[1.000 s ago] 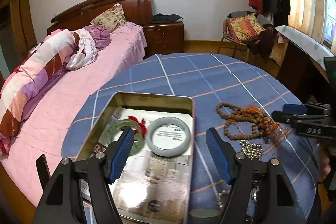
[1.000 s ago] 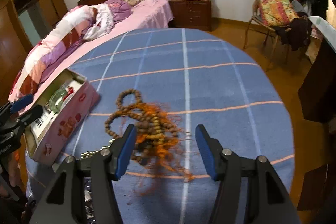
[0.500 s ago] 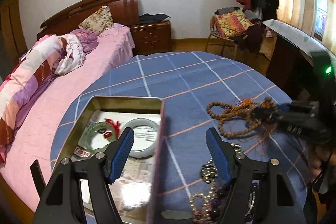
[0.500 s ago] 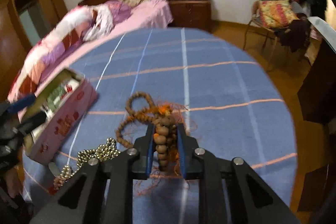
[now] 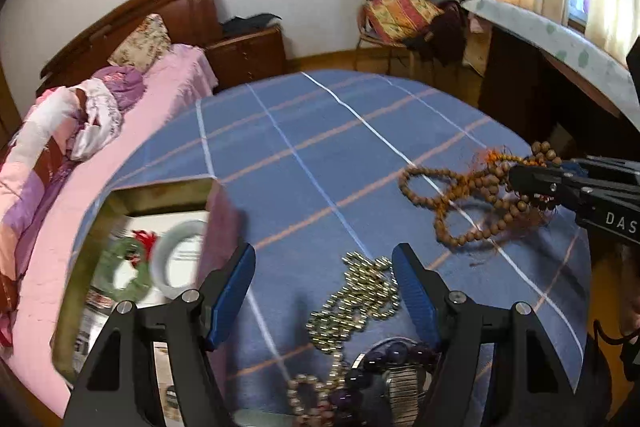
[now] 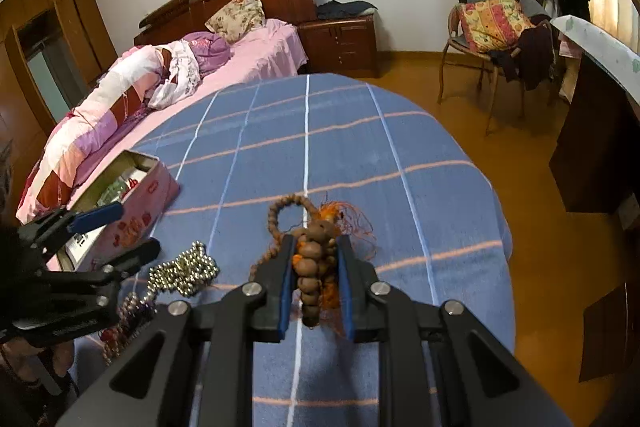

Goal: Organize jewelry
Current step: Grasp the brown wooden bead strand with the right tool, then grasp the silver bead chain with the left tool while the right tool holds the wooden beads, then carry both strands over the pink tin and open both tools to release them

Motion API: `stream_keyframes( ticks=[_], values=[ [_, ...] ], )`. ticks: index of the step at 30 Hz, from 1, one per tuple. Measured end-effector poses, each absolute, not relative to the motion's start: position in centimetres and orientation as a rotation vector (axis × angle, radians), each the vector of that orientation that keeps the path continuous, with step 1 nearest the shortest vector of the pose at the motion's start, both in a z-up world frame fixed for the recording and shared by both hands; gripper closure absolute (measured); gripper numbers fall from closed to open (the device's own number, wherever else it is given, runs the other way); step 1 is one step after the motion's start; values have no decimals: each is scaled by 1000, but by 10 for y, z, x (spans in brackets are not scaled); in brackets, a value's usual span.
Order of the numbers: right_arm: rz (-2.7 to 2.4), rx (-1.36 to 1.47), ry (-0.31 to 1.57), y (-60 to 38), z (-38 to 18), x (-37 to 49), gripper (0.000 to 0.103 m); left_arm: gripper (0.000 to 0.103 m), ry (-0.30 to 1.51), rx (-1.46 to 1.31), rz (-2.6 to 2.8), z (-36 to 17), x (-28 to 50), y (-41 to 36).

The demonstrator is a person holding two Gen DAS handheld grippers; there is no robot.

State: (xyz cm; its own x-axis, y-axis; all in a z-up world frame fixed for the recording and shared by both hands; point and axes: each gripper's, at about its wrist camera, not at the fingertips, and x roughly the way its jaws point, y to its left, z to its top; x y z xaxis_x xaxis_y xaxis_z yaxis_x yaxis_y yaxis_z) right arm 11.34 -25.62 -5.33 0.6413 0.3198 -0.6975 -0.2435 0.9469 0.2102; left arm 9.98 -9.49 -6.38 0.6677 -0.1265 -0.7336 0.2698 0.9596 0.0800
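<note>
My right gripper [image 6: 314, 247] is shut on a brown wooden bead necklace with orange tassels [image 6: 310, 259], part lifted, its loops trailing on the blue cloth; it also shows in the left wrist view [image 5: 460, 195]. My left gripper [image 5: 324, 275] is open and empty above a pile of gold beads [image 5: 356, 299]. A pink metal tin [image 5: 222, 223] at the left holds a green bangle [image 5: 126, 269] and a pale grey bangle [image 5: 176, 259]; the tin also shows in the right wrist view [image 6: 136, 207].
Purple beads and a metal watch band [image 5: 384, 367] lie near the table's front edge. The round table has a blue checked cloth [image 6: 320, 131]. A pink bed [image 6: 160, 87] stands to the left, a chair [image 6: 492, 27] and dark desk to the right.
My right gripper closed on the wooden bead necklace and began lifting it. My left gripper swung right, from over the tin to over the gold beads.
</note>
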Motion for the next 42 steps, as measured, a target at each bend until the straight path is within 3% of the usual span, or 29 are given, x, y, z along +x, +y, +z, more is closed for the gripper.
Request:
stream_keyframes(
  ticks=[6, 11, 13, 14, 16, 34, 42],
  values=[
    [336, 99, 813, -253, -59, 109, 81, 33, 872, 198, -259, -82, 106, -108],
    [350, 94, 813, -249, -61, 106, 81, 65, 945, 178, -303, -97, 113, -113],
    [355, 91, 809, -248, -61, 104, 81, 74, 950, 168, -313, -100, 113, -111],
    [357, 90, 807, -247, -60, 104, 81, 84, 951, 167, -313, -99, 113, -110],
    [359, 88, 801, -247, -58, 103, 81, 92, 942, 164, -323, -95, 113, -109],
    [426, 3, 654, -213, 15, 95, 81, 94, 691, 71, -260, 13, 88, -46],
    [506, -41, 595, -176, 46, 96, 81, 94, 644, 54, -174, 32, 83, 2]
  ],
)
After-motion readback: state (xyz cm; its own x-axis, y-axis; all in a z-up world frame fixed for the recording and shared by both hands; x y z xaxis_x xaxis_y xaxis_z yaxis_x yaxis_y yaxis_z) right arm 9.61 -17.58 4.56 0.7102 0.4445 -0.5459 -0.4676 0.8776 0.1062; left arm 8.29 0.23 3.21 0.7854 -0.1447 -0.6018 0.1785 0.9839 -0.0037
